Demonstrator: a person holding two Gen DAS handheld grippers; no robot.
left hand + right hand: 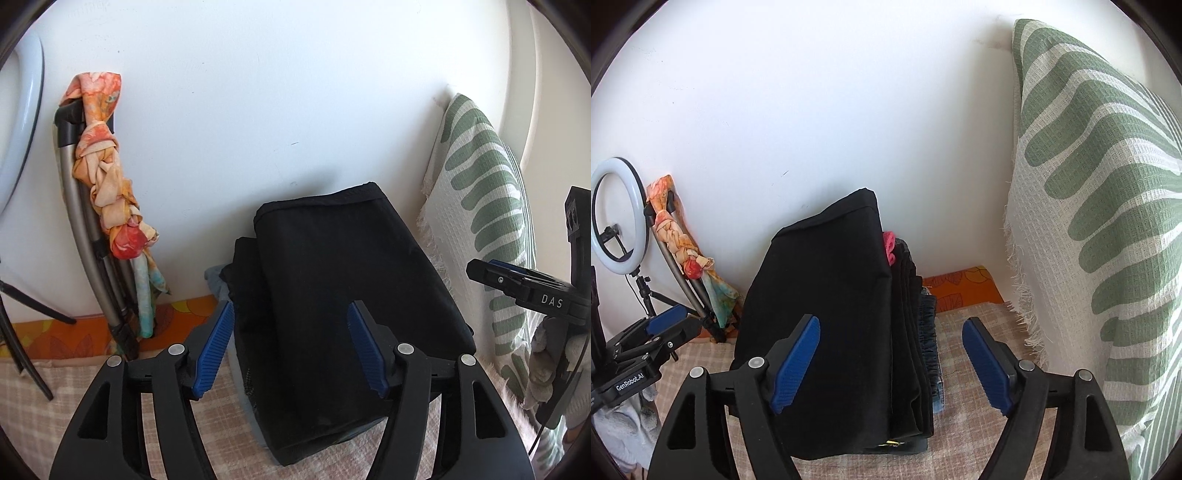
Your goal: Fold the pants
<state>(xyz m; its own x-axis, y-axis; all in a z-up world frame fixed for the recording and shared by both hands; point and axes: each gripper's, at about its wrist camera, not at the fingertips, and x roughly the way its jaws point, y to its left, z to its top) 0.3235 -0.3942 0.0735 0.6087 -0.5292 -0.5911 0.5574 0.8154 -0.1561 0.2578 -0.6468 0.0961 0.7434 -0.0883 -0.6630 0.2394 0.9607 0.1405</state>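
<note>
Folded black pants (pixel 343 295) lie on top of a stack of folded clothes against the white wall; they also show in the right wrist view (pixel 827 332). My left gripper (pixel 291 350) is open, hovering over the near part of the pants, holding nothing. My right gripper (pixel 890 365) is open and empty, its fingers either side of the stack's right edge. The right gripper also shows at the right edge of the left wrist view (pixel 517 284), and the left gripper at the left edge of the right wrist view (pixel 661 328).
The stack sits on a beige checked cover (pixel 975 435) with an orange patterned sheet (pixel 960 288) behind. A green-and-white pillow (pixel 1100 221) stands to the right. A folded chair frame with a knotted orange scarf (pixel 107 177) and a ring light (pixel 617 218) stand left.
</note>
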